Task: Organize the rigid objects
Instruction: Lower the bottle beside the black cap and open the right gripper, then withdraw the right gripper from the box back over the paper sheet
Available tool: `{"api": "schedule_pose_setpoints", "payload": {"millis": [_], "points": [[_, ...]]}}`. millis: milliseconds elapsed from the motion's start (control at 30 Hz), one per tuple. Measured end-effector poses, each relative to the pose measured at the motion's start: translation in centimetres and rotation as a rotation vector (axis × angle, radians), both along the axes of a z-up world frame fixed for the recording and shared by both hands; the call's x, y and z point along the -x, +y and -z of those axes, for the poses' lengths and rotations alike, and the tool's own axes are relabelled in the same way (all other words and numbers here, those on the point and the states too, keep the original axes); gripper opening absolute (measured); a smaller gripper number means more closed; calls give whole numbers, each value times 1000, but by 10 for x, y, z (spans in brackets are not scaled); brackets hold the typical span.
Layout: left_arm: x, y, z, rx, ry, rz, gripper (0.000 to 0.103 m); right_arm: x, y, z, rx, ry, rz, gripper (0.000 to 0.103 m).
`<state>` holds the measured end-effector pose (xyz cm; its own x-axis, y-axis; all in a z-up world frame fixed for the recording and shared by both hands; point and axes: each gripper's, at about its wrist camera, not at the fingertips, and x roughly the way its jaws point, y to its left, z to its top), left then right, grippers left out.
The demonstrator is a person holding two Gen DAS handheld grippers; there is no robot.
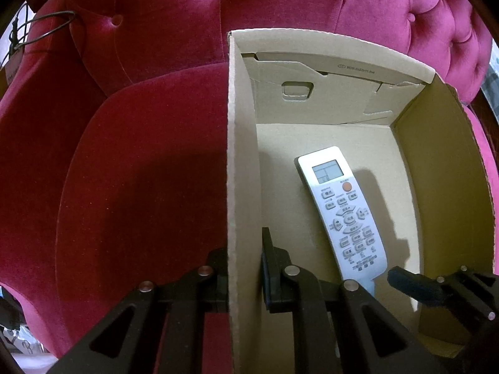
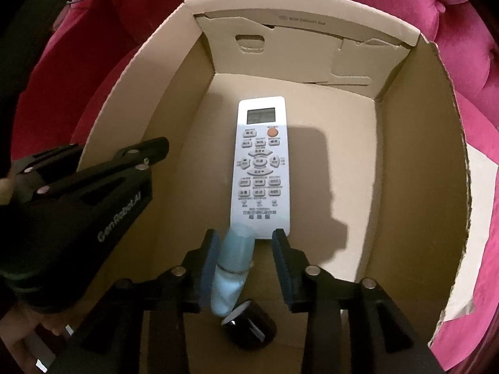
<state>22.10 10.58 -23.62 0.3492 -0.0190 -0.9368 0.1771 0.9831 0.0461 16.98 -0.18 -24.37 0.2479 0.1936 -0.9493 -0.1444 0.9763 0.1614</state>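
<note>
An open cardboard box [image 1: 312, 99] sits on a red velvet sofa [image 1: 140, 171]. A white remote control [image 1: 343, 212] lies face up on the box floor. My left gripper [image 1: 244, 280] is shut on the box's left wall, one finger outside and one inside. In the right wrist view, the box [image 2: 421, 155] holds the remote [image 2: 260, 165]. My right gripper [image 2: 246, 240] stands open just in front of it. A light blue bottle [image 2: 234, 258] with a black cap [image 2: 249, 324] hangs between its fingers, leaning on the left pad and clear of the right pad.
The tufted sofa back [image 1: 280, 6] rises behind the box. A dark wire loop [image 1: 53, 28] lies on the sofa's left arm. The left gripper [image 2: 146, 152] and the hand holding it fill the left of the right wrist view. The box's right wall edge is torn.
</note>
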Motion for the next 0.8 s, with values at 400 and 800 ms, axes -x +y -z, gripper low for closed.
{"api": "schedule_pose_setpoints", "payload": {"millis": [400, 800], "points": [[1, -3, 1, -12, -2, 1, 14, 5, -4, -19, 23, -64, -14, 59], [1, -6, 2, -21, -3, -1, 14, 16, -15, -42, 55, -123, -25, 96]]}}
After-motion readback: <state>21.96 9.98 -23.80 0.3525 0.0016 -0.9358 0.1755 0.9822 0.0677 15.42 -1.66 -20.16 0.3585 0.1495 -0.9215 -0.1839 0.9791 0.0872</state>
